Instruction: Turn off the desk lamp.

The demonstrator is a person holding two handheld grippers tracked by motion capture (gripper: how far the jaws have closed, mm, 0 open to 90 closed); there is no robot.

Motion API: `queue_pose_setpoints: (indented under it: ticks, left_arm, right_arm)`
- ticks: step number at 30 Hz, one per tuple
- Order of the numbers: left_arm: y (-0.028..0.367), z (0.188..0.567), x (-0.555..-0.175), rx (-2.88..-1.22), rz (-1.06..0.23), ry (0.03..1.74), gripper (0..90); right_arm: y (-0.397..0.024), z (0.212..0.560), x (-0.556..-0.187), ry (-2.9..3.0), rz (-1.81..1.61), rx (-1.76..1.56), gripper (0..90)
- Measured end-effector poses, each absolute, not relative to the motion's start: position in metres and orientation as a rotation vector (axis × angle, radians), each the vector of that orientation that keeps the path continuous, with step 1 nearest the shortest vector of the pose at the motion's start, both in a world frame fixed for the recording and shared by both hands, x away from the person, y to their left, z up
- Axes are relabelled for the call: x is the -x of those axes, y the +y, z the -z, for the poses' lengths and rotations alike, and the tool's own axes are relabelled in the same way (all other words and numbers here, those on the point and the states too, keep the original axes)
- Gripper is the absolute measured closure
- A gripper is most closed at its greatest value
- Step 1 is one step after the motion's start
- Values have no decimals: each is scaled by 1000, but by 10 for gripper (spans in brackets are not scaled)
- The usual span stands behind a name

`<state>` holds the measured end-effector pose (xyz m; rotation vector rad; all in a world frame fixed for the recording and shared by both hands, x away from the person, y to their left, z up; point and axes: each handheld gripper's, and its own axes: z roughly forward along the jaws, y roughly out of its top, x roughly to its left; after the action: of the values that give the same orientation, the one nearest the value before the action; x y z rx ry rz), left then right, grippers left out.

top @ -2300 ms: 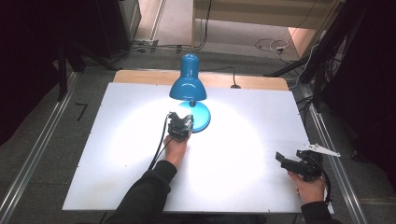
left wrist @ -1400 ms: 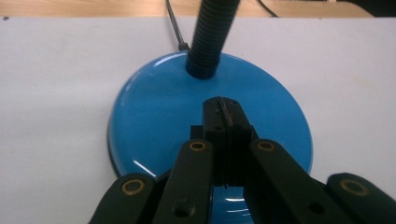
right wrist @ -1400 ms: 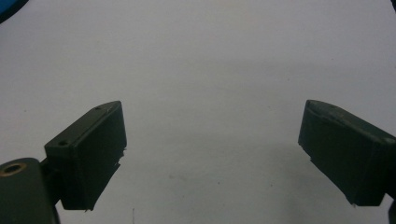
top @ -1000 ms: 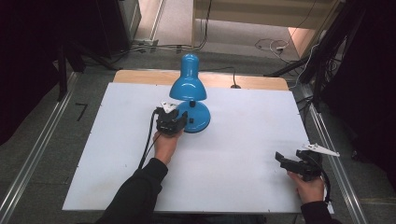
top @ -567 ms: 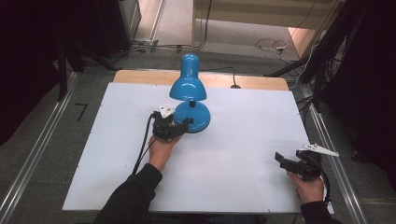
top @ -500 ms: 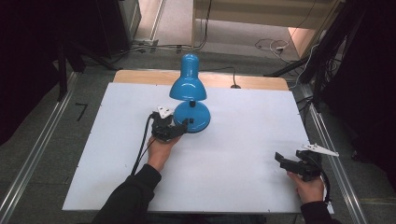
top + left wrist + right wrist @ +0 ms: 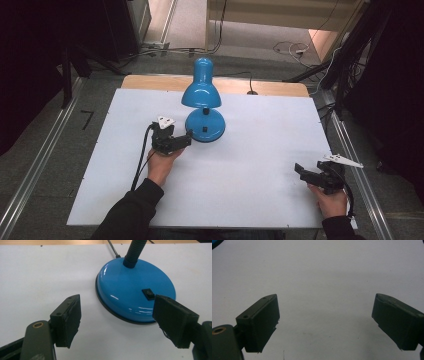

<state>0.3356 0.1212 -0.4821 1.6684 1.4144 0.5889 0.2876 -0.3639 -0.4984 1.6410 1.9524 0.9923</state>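
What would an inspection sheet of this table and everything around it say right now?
Surface: white table top, bare apart from the lamp.
Job's things: blue desk lamp upright, black switch on its round base; no light pool under the shade.
Clutter: nothing seen.
Grippers: left gripper open, beside the base, not touching; right gripper open over bare table at the right edge.
Cables: lamp cord runs off the back; left gripper's cable trails toward the person.
Surroundings: grey floor, loose wires behind.

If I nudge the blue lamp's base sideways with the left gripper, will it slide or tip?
The lamp base is wide, low and flat on the table, so it would probably slide. Its glossy dome may let the left gripper slip. The shade sits high, so push low.
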Motion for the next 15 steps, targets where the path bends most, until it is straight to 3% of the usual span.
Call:
queue_pose_setpoints:
  ticks: [15]
  left_arm:
    - [132, 482, -322, -1668, -595, 1418, 218]
  right_arm:
    - [-364, 498, -287, 1949, -995, -1647, 65]
